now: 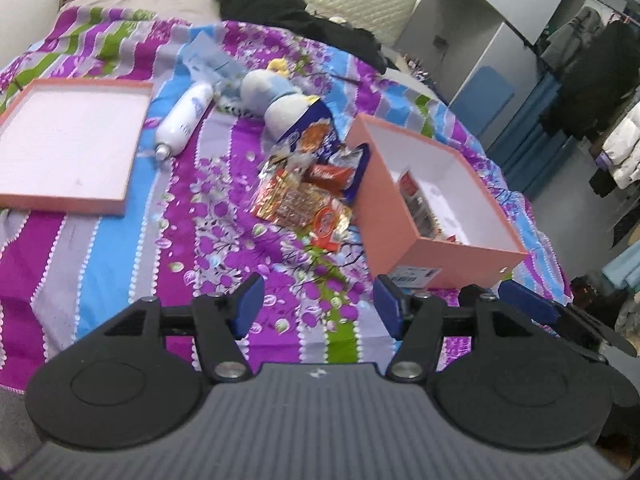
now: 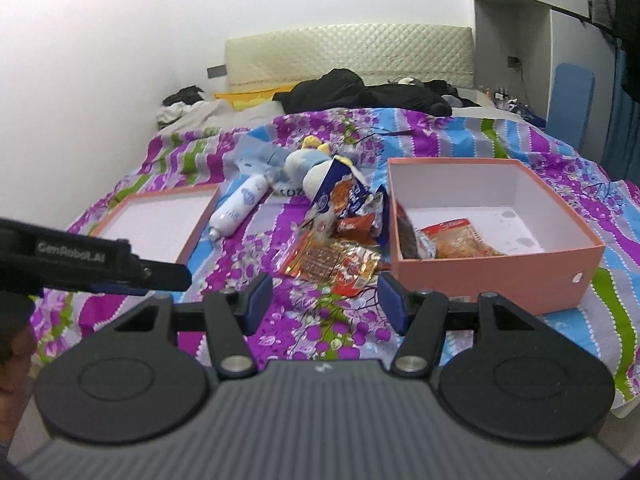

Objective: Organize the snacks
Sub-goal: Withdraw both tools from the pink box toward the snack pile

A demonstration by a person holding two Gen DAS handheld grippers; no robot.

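A pile of snack packets (image 1: 304, 196) (image 2: 336, 260) lies on the flowered bedspread, with a blue packet (image 1: 316, 132) (image 2: 344, 196) leaning at its far side. To its right stands an open pink box (image 1: 400, 208) (image 2: 480, 280) holding a few packets (image 2: 456, 240). My left gripper (image 1: 319, 304) hovers open over the bedspread in front of the pile, nothing between its blue pads. My right gripper (image 2: 326, 300) is open too, just short of the pile and the box's near corner. The left gripper's finger (image 2: 160, 274) shows at the left edge of the right wrist view.
The box's pink lid (image 1: 60, 202) (image 2: 200, 228) lies upside down on the left. A white bottle (image 1: 184, 120) (image 2: 240, 208) and a plush toy (image 1: 272, 96) (image 2: 308, 168) lie behind the pile. Dark clothes (image 2: 360, 92) sit by the headboard. The bed's edge and hanging clothes (image 1: 592, 68) are at right.
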